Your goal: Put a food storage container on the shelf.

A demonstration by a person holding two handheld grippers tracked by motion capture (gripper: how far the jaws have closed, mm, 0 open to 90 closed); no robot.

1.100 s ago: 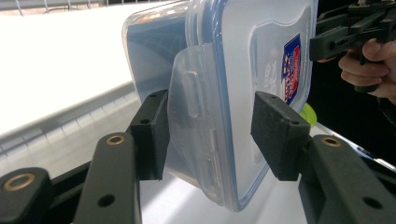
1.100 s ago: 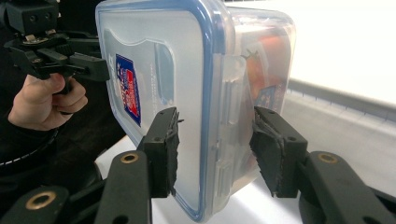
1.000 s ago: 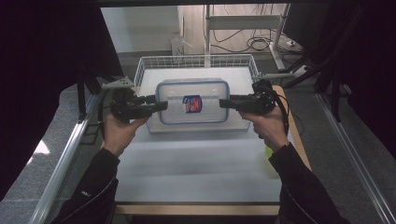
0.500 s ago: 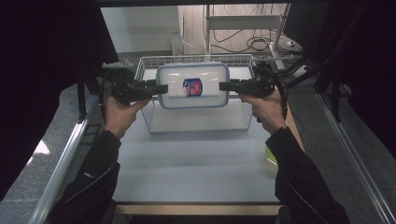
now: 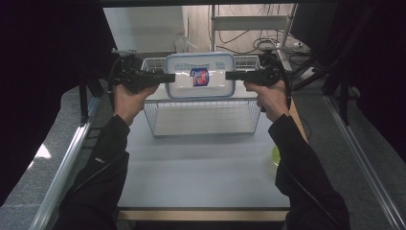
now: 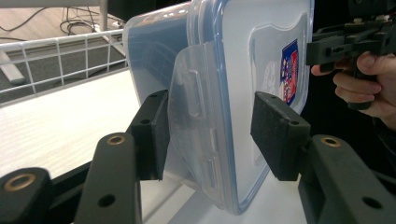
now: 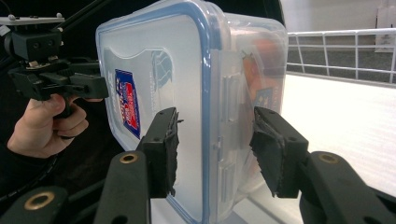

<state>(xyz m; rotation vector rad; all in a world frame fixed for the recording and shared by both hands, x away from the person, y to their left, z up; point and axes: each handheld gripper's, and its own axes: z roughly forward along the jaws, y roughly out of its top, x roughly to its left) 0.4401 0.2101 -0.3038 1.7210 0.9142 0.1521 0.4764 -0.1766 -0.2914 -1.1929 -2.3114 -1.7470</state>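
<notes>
Both tools, clamping the lidded container, have raised it above the basket.

A wire basket blocks the far counter; its near half lies open, a green object at the right edge.

Pale grey table with wooden front edge. White wire basket stands on its far half; yellow-green object at right edge.
</notes>
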